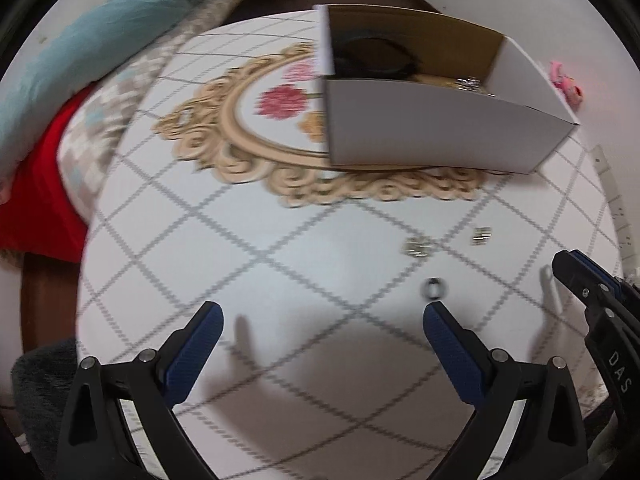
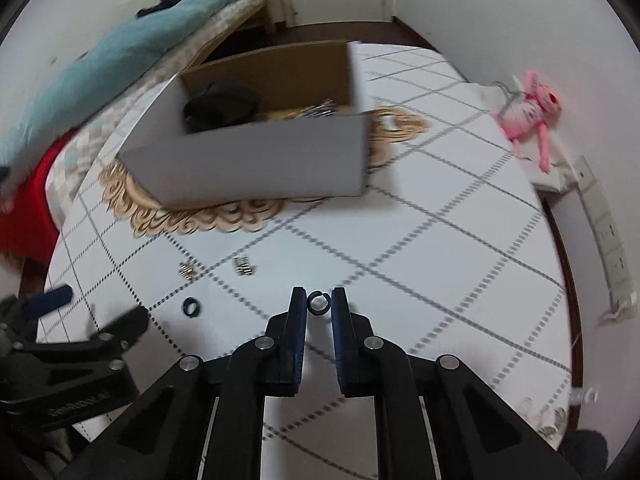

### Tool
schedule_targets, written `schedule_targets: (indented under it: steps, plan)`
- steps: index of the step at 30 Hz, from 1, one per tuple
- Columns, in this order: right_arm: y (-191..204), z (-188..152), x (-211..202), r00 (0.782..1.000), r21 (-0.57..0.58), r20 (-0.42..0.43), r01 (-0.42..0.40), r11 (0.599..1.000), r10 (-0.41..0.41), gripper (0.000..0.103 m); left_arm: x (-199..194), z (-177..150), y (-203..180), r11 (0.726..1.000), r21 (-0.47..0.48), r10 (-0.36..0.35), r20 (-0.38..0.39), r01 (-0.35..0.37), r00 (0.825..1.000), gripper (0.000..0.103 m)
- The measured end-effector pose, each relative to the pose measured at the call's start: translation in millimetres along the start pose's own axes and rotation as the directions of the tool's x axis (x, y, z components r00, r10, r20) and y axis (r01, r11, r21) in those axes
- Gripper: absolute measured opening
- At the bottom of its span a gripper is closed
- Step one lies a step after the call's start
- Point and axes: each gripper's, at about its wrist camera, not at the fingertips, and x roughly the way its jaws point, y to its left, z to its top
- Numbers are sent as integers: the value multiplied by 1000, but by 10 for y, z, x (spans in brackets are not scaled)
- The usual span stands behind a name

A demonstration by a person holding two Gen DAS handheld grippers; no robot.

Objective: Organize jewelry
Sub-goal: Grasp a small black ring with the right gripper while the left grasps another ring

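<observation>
A white cardboard box (image 1: 440, 128) stands on the patterned tablecloth (image 1: 280, 240); it holds a black item (image 1: 372, 58) and shiny jewelry (image 1: 470, 82). The box also shows in the right wrist view (image 2: 256, 160). Two small gold pieces (image 1: 416, 246) (image 1: 481, 235) and a dark ring (image 1: 433, 289) lie on the cloth in front of it. My left gripper (image 1: 322, 320) is open and empty, its right finger just short of the ring. My right gripper (image 2: 319, 300) is shut on a black ring (image 2: 319, 303) held between its tips. Another black ring (image 2: 191, 306) and gold pieces (image 2: 187, 270) (image 2: 243, 267) lie to its left.
A pink plush toy (image 2: 528, 110) lies at the table's far right by the wall. A bed with a teal blanket (image 1: 92, 40) and red cover (image 1: 40, 196) runs along the left. Wall sockets (image 2: 612, 240) sit at the right.
</observation>
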Motion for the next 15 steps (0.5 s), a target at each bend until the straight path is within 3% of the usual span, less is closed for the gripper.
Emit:
schedule_targets:
  steps: [3,5,6,8,15]
  plan:
    - [-133,-10,-53,1000,30,3,18,999,-19,13,26,13,-162,1000,19,-21,11,21,1000,102]
    - [-206,-24,-66,1000,48,3,29,998,-30,13,37,9,-247,999,34,-32,21,31,999,89]
    - [-223,-30,-70,999,52,2,32,998,-32,13,50,6,-282,999,41,-35,20,34,999,78]
    - [-277,-43,-75,999,67,0,32,997,-33,13,50,4,-309,998,45,-51,29,50,998,71]
    - [-341,-55,-83,999,86,5,39,995,-39,13,-11,8,-422,993,92,-83,68,77,994,18]
